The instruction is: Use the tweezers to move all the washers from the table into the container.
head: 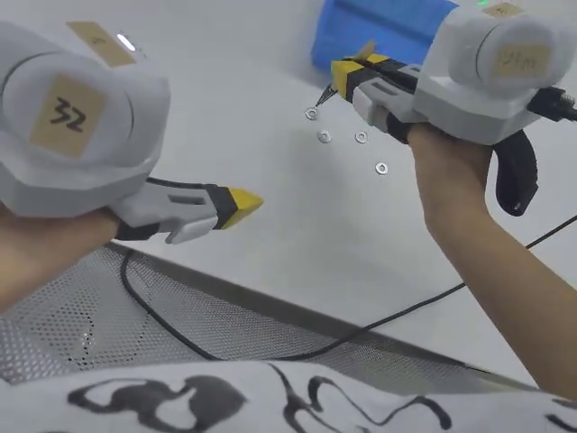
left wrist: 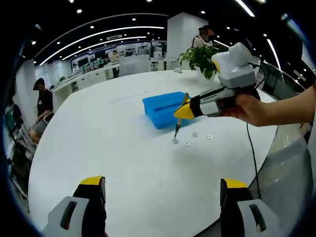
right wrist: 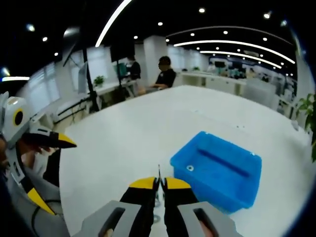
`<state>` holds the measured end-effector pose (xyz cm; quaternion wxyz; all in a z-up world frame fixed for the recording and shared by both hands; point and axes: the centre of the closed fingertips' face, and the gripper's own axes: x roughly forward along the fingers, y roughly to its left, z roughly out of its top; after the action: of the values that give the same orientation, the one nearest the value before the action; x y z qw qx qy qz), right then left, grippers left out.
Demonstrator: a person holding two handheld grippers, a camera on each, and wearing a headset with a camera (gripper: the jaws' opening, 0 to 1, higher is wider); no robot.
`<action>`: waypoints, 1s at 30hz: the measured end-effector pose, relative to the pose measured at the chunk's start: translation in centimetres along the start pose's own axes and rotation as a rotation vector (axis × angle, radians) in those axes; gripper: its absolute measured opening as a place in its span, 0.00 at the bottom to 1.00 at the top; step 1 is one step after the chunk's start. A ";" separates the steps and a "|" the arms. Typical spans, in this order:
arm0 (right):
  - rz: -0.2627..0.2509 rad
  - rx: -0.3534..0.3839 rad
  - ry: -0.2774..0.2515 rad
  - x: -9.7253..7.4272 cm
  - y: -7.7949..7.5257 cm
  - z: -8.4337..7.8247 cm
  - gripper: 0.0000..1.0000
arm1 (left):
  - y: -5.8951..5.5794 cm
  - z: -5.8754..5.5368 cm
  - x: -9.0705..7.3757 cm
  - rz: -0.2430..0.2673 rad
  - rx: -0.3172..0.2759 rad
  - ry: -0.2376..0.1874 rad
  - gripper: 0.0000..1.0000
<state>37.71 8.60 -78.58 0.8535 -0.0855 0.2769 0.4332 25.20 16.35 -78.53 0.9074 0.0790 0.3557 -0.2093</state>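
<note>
Several small metal washers lie on the white table in front of a blue container. My right gripper is shut on thin tweezers, whose tip hangs just above the leftmost washer. In the left gripper view the tweezers point down at the washers beside the container. The right gripper view looks over its shut jaws at the container, with one washer inside. My left gripper is open and empty, held low at the near left.
A black cable runs across the table's near edge, past a perforated metal surface. People sit at desks in the office behind. A potted plant stands at the table's far side.
</note>
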 end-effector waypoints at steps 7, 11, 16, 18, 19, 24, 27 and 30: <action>0.003 -0.013 0.020 0.3 0.2 -0.6 0.02 | -0.1 -0.1 0.0 -0.002 0.002 0.006 0.99; -0.001 -0.020 0.027 0.2 0.3 -0.7 0.02 | -0.1 -0.1 -0.1 -0.002 0.006 0.007 0.99; 0.006 -0.020 0.025 0.1 0.7 -1.0 0.02 | -0.1 -0.1 0.0 -0.004 0.008 0.010 0.99; 0.004 -0.027 0.020 0.1 0.9 -1.0 0.02 | -0.1 -0.1 0.0 -0.004 0.008 0.009 0.99; 0.003 -0.032 0.018 0.1 1.0 -1.0 0.02 | -0.1 -0.1 0.0 -0.005 0.007 0.008 0.99; -0.003 -0.054 0.022 0.1 1.1 -1.1 0.01 | -0.1 0.0 0.0 -0.005 0.013 0.006 0.99; -0.016 -0.069 0.031 0.1 0.7 -1.2 0.00 | -0.1 0.0 -0.1 -0.004 0.016 0.005 0.99; -0.019 -0.067 0.044 0.0 0.7 -1.2 0.00 | -0.2 0.1 -0.2 -0.003 0.017 0.002 0.99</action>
<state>36.66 8.61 -79.54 0.8480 -0.1260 0.2802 0.4319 25.11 16.22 -78.33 0.9059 0.0865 0.3551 -0.2138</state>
